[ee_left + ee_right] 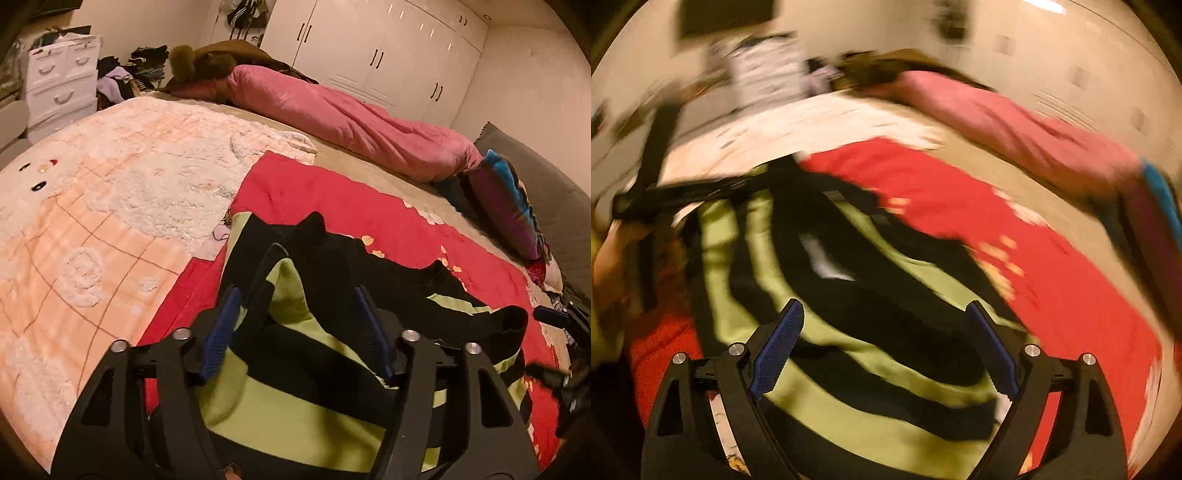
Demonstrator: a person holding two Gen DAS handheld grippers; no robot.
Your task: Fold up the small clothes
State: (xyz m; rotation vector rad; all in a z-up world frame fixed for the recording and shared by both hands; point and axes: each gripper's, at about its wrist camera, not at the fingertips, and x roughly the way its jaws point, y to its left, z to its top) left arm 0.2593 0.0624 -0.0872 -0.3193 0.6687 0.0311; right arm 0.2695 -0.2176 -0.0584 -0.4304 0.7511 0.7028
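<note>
A small black and lime-green striped garment (pixel 314 332) lies crumpled on a red blanket (pixel 369 206) on the bed. My left gripper (pixel 295 299) is open, its blue-padded fingers (pixel 221 332) set wide around a raised fold of the garment, with cloth between them. In the right wrist view, which is motion-blurred, the same striped garment (pixel 868 332) fills the lower middle. My right gripper (pixel 886 314) is open and empty just above it. The left gripper's black body (pixel 683 192) shows at the left of that view.
A peach and white fluffy blanket (pixel 92 221) covers the bed's left. A pink duvet (pixel 351 122) lies along the far side. A blue and purple pillow (pixel 509 206) sits at the right. White drawers (pixel 59 81) and a white wardrobe (pixel 388 51) stand behind.
</note>
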